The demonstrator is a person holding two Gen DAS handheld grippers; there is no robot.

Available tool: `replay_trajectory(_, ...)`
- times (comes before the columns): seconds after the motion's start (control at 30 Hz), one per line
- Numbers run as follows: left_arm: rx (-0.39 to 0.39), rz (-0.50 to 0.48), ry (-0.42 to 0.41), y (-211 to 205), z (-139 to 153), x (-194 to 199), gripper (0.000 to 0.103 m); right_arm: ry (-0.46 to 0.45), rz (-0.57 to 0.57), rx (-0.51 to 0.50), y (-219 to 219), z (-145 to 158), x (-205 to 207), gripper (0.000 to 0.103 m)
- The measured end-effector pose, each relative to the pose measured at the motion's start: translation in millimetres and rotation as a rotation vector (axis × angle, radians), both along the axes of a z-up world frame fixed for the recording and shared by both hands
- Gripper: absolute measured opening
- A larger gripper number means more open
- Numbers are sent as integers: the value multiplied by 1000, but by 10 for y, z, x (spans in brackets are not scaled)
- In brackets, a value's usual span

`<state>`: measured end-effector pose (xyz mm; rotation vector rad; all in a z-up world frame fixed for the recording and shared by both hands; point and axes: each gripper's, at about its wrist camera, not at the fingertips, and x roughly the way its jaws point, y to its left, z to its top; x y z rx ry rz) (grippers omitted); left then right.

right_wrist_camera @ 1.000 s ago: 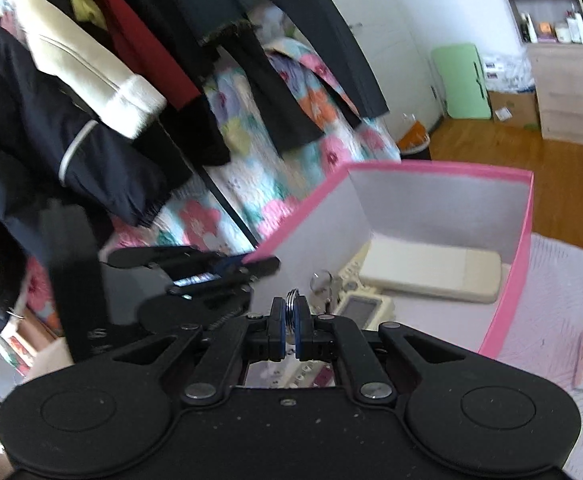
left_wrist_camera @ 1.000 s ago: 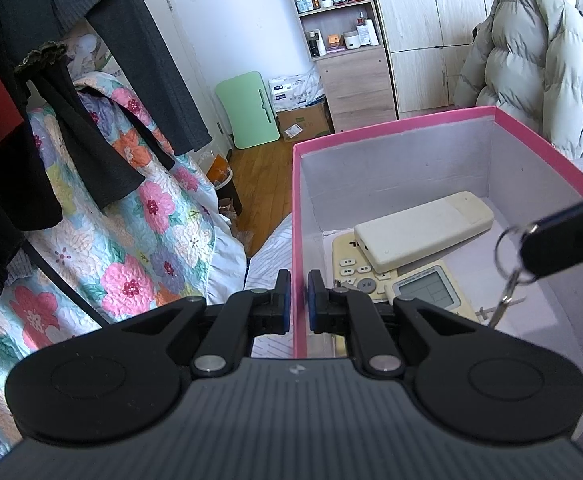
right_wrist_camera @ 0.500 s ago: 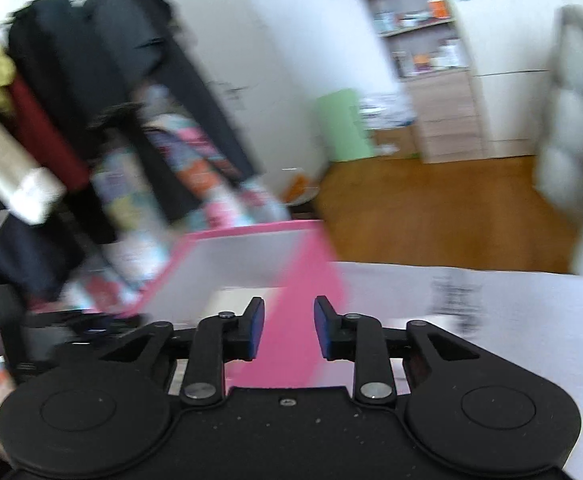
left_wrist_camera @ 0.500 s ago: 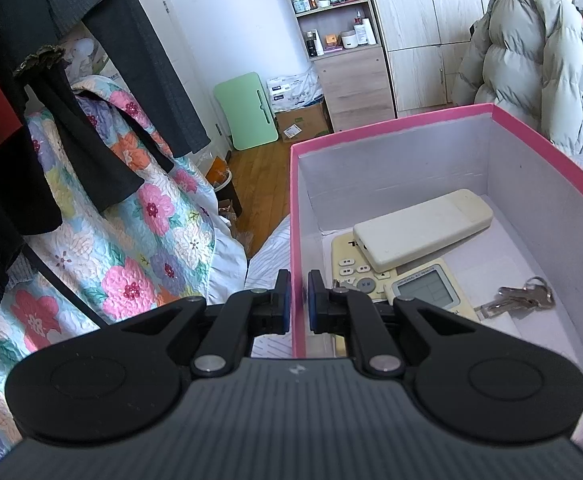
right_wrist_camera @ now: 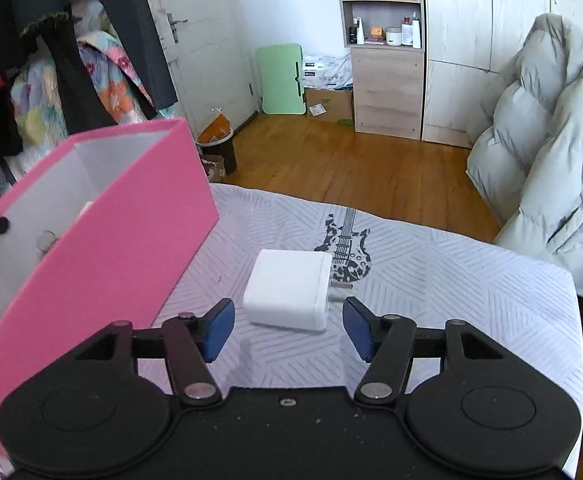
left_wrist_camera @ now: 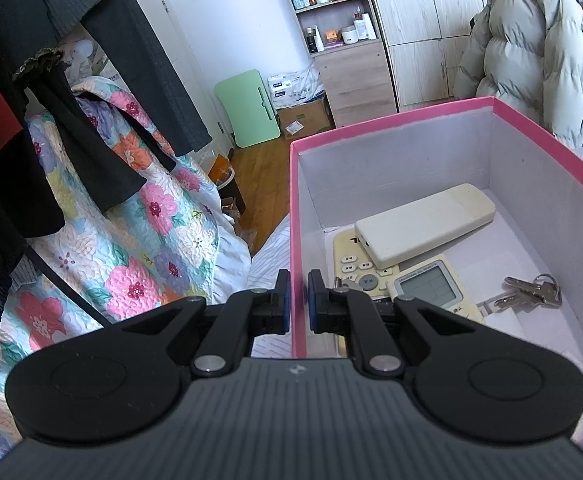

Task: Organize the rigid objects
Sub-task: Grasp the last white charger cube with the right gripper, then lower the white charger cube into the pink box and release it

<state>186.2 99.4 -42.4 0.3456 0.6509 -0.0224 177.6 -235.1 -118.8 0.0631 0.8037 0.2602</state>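
Pink cardboard box: left gripper pinches its wall | right gripper: jaws wide, empty | centre them over white square charger, close on flat sides

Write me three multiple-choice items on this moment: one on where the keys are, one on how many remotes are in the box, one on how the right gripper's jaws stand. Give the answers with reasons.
1. Where is the bunch of keys?
A. On the floor of the pink box
B. On the bedsheet beside the charger
C. Held in the right gripper

2. How many remote controls lie in the box?
A. One
B. Two
C. Four

3. How do the jaws of the right gripper stand?
A. Shut on the charger
B. Shut on nothing
C. Open, with the white charger just ahead of them

Answers: 1 A, the keys rest on the box's white floor. 2 B, a plain remote lies across a buttoned remote. 3 C, the pads stand wide apart and touch nothing.
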Motion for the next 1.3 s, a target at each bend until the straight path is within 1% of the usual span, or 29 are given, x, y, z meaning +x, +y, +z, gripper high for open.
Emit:
replay_trajectory(0.1,-1,0,0,0,0,1,9,-10,17,-43,72,-43,110,66)
replay_trajectory(0.2,-3,1,0,-1,0,2,9,2,34,-64,132,-71,207,67)
replay_trajectory(0.27,-1,1,0,1,1,3,9,16,38,-94,210,-87,230,70)
replay_trajectory(0.37,-1,2,0,0,0,2,9,16,26,-141,300,-126,242,71)
replay_trajectory(0.47,3,6,-3,-4,0,-3,10,0,10,-124,274,-158,297,72)
replay_trajectory(0.53,3,5,-2,-2,-1,1,10,-14,-1,-132,258,-165,324,65)
replay_trajectory(0.57,5,4,-2,-2,-1,1,10,-21,2,-149,272,-162,333,65)
replay_trajectory(0.6,8,4,-1,-4,-3,1,10,-19,-3,-136,267,-156,323,65)
replay_trajectory(0.67,6,5,1,1,-3,1,10,-15,-17,-56,205,-138,279,64)
replay_trajectory(0.73,8,5,0,1,-3,-4,10,-28,-21,-37,196,-114,197,64)
replay_trajectory(0.83,7,5,1,3,-4,-4,10,-75,-30,-49,219,-14,35,64)
replay_trajectory(1.0,6,5,-1,3,-2,-4,10,-123,-1,5,238,331,-240,64)
replay_trajectory(1.17,-7,5,-9,0,10,-3,10,-188,97,67,381,779,-473,64)
replay_trajectory(1.3,-12,0,-13,6,10,-18,9,-210,192,123,553,1015,-565,65)
